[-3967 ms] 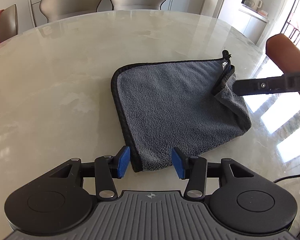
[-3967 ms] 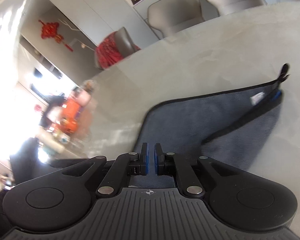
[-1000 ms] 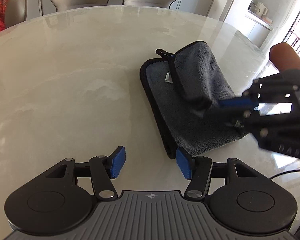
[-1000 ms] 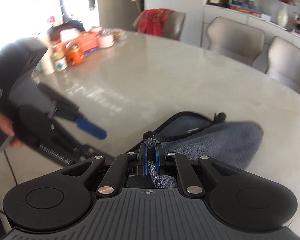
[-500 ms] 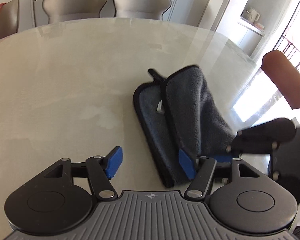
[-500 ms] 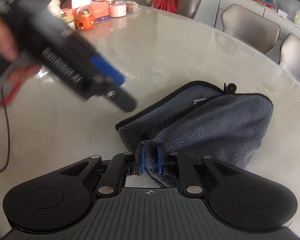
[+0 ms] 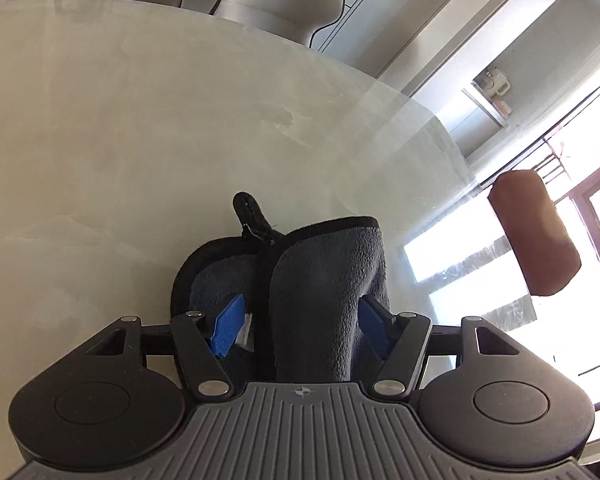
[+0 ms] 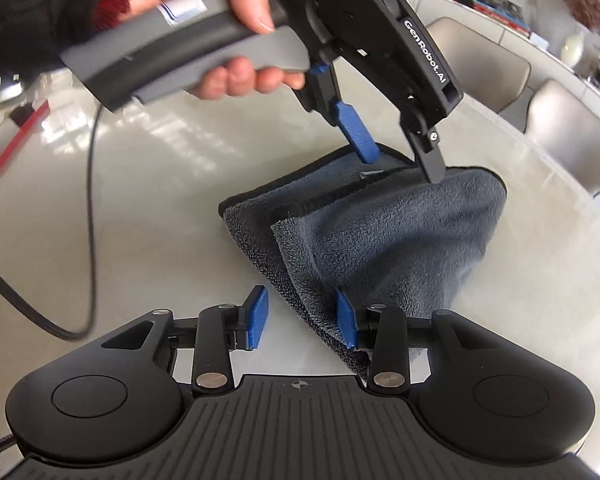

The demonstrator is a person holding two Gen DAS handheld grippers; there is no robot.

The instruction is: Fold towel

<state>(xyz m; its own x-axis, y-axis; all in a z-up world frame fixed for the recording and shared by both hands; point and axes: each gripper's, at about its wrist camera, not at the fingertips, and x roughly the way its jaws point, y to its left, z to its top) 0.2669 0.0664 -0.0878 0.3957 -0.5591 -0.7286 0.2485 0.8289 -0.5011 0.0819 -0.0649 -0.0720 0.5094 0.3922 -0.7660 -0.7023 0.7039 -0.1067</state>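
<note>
Towel (image 8: 384, 236), grey with black trim, lies folded in layers on the pale marble table (image 7: 140, 140); only the right wrist view shows its whole outline plus the hand (image 8: 220, 20) holding the left gripper (image 8: 400, 164), while the left wrist view alone shows the black hanging loop (image 7: 250, 212). "GenRobot.AI" is printed on the left gripper's side. Left gripper's jaws are spread, straddling the far raised fold; right gripper (image 8: 302, 318) is also spread, near edge of the towel against its right pad (image 8: 346, 320).
</note>
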